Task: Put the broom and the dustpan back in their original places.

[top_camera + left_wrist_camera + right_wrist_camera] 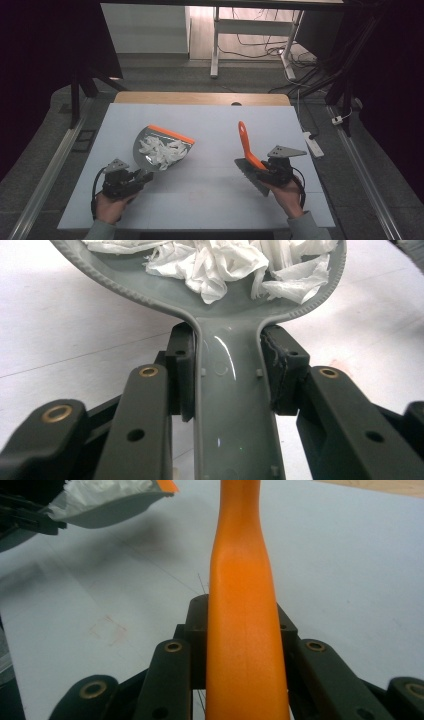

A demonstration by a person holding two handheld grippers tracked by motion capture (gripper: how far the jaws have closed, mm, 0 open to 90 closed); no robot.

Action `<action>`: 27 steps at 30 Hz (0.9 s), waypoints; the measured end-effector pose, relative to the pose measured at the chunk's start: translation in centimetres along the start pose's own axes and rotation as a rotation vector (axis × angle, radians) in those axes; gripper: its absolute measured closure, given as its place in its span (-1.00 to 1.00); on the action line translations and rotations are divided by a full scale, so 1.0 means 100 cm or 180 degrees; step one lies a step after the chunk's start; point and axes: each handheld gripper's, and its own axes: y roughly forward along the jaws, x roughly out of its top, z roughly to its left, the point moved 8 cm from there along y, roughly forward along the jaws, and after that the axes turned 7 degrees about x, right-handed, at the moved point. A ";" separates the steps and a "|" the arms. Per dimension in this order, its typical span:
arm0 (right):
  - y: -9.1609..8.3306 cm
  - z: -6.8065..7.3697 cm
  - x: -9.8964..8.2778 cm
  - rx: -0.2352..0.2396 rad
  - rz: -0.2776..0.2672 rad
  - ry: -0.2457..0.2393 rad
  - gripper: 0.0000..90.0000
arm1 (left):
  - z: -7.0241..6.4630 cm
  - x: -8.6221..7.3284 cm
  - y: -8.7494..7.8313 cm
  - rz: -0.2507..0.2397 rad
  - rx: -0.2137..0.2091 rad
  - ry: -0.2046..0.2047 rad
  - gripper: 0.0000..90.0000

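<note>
While the person's hands are coming in from the bottom of the high view, each one is gripping a tool over the pale surface (210, 200). The left hand-held gripper (141, 178) is clamping the grey handle of a dustpan (150, 150), its two black jaws pressing against either side of that handle, as the left gripper view is showing with the left hand-held gripper (227, 372) and the dustpan (235, 405) close up. The pan is lying toward the left middle of the surface, its orange lip pointing away from the person, and crumpled white paper scraps (162, 149) are sitting inside it; the same paper scraps (215, 262) are piling in the bowl just beyond the handle. The right hand-held gripper (264, 170) is closing on the orange handle of a hand brush (246, 145), which is rising up and away from the person, its grey bristle head hanging low beside the jaws. In the right gripper view the right hand-held gripper (240, 630) is squeezing the hand brush (242, 595) handle between both jaws, and the dustpan (110, 502) is showing at the upper left, well apart from the brush.
</note>
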 end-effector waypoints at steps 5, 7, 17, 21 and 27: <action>-0.002 -0.002 -0.004 0.0026 0.0010 0.0052 0.57 | 0.009 -0.002 0.001 0.0024 0.0151 -0.0134 0.37; -0.002 -0.003 -0.006 0.0042 0.0015 0.0069 0.57 | 0.010 -0.003 0.003 0.0028 0.0196 -0.0167 0.37; 0.000 -0.008 -0.014 0.0038 0.0097 0.0206 0.57 | 0.021 -0.007 0.008 0.0033 0.0346 -0.0420 0.37; 0.001 -0.010 -0.019 0.0049 0.0132 0.0313 0.57 | 0.022 -0.009 0.010 0.0050 0.0423 -0.0494 0.37; 0.003 -0.013 -0.024 0.0079 0.0149 0.0429 0.57 | 0.026 -0.013 0.016 0.0097 0.0532 -0.0548 0.36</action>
